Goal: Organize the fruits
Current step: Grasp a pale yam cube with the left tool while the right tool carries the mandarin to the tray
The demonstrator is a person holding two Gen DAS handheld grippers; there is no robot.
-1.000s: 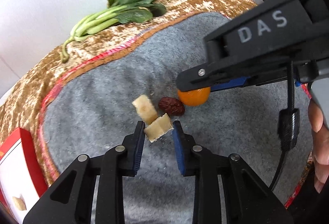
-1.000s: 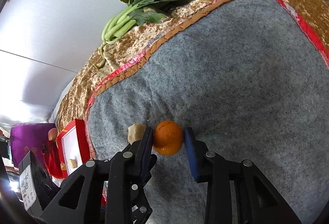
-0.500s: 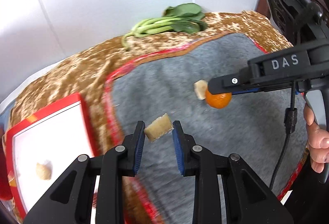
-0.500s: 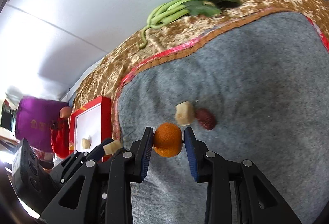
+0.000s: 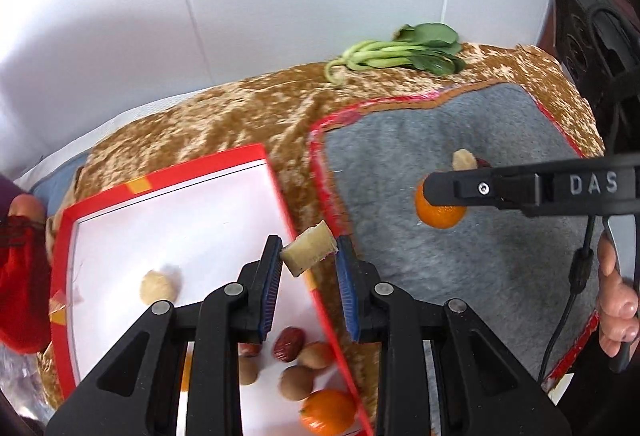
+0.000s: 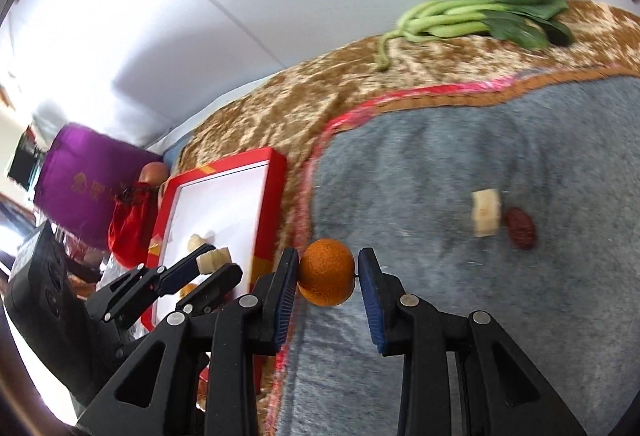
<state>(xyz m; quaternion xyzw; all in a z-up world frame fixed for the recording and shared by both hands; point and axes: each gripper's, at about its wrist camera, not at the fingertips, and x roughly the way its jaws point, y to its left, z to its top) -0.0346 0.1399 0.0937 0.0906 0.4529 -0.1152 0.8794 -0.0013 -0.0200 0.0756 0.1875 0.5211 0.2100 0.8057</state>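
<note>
The pale banana chunk (image 5: 307, 248) looked the likelier one to go astray: it sat skewed between the left gripper (image 5: 308, 268) jaws, pinched by its corners, hanging right over the near edge of the red-rimmed tray (image 5: 276, 187). A wobble there could have twisted it free onto the brown patterned cloth (image 5: 224, 115) instead of the white floor of the tray beside the other banana piece (image 5: 158, 287), the red date (image 5: 289, 343) and the orange (image 5: 328, 410) at the near corner. Those jaws stood narrowly apart, clamped on the chunk.

Further right, the right gripper (image 6: 328, 276) pinched a mandarin (image 6: 326, 272) across its middle, jaws a little wider, above the grey mat (image 6: 480, 316) near its left edge. Being round, it could have rolled out under a slack squeeze. A banana slice (image 6: 486, 211) and a date (image 6: 519, 228) lay on the mat, just beside each other.
</note>
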